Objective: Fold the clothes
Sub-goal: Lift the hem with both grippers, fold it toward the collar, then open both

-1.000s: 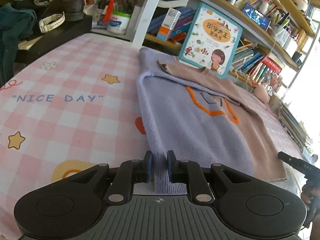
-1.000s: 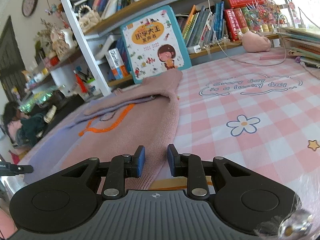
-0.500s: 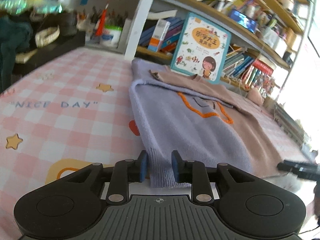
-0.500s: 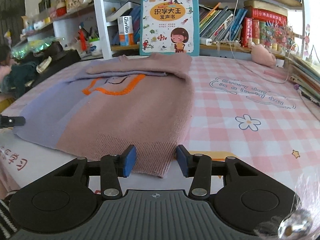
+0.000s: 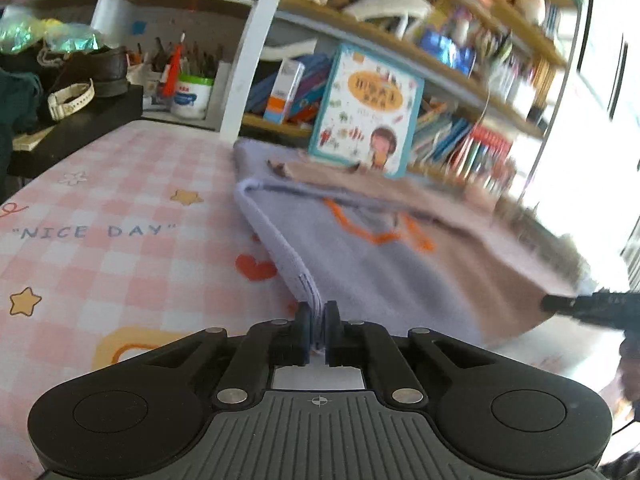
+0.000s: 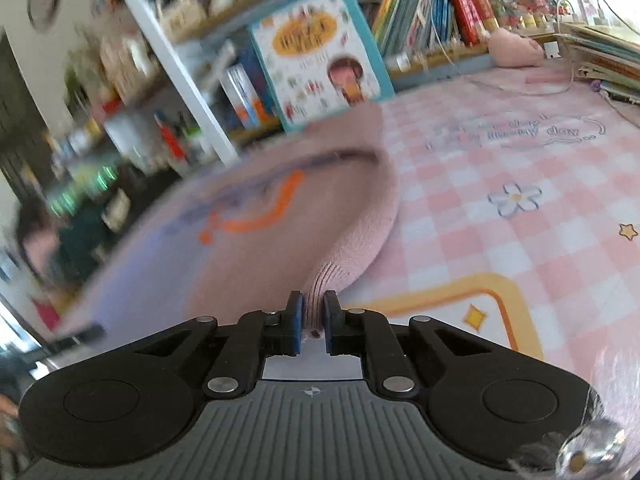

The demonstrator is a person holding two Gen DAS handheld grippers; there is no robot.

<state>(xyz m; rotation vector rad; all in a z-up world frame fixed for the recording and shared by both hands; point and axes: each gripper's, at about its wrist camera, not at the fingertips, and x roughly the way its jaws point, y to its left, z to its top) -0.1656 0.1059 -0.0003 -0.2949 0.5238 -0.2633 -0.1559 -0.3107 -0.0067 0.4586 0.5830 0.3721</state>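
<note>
Blur smears the sweater's (image 5: pixel 400 272) far hem and the shelves behind the picture book (image 5: pixel 366 114), so you can't read them. Your left gripper (image 5: pixel 316 320) pinches the lilac hem corner; your right gripper (image 6: pixel 311 316) pinches the pink one. Both corners lift off the checked cloth (image 5: pixel 120 216) before the book.
</note>
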